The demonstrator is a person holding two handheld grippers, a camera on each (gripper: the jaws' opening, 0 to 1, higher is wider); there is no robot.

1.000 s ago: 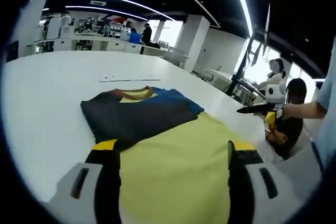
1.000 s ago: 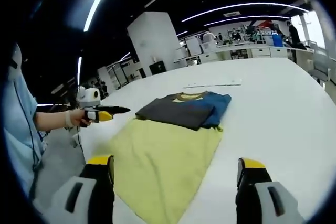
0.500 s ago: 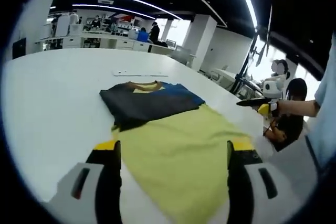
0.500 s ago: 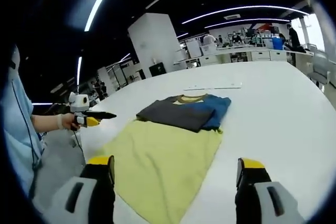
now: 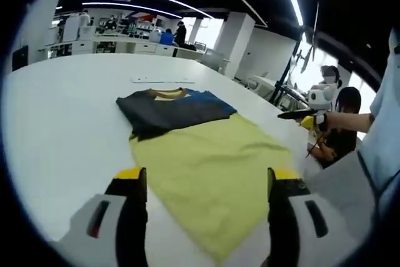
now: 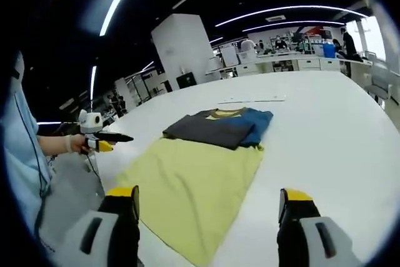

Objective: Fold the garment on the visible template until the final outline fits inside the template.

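- Broadly, a white table (image 5: 56, 123) (image 6: 325, 136) takes up most of both views, with an office of desks and ceiling light strips behind it.
- On it lies the garment (image 5: 206, 161) (image 6: 194, 173), a T-shirt whose yellow-green body spreads flat toward the cameras. Its far end is folded over, showing a dark grey panel, a blue part and a brown collar.
- Beyond the collar, apart from the cloth, a thin pale strip (image 5: 161, 80) (image 6: 253, 100) lies on the tabletop. I cannot tell what it is, nor make out any template outline.
- At the table's edge, the left gripper (image 5: 203, 217) has its jaws spread wide and holds nothing; the shirt's near hem lies between them in the left gripper view. In the right gripper view it hangs off to the side (image 6: 112, 137), held by a hand.
- Likewise the right gripper (image 6: 206, 223) is wide apart and empty, above the near corner of the shirt; it appears beyond the table edge (image 5: 300, 114) in the left gripper view.
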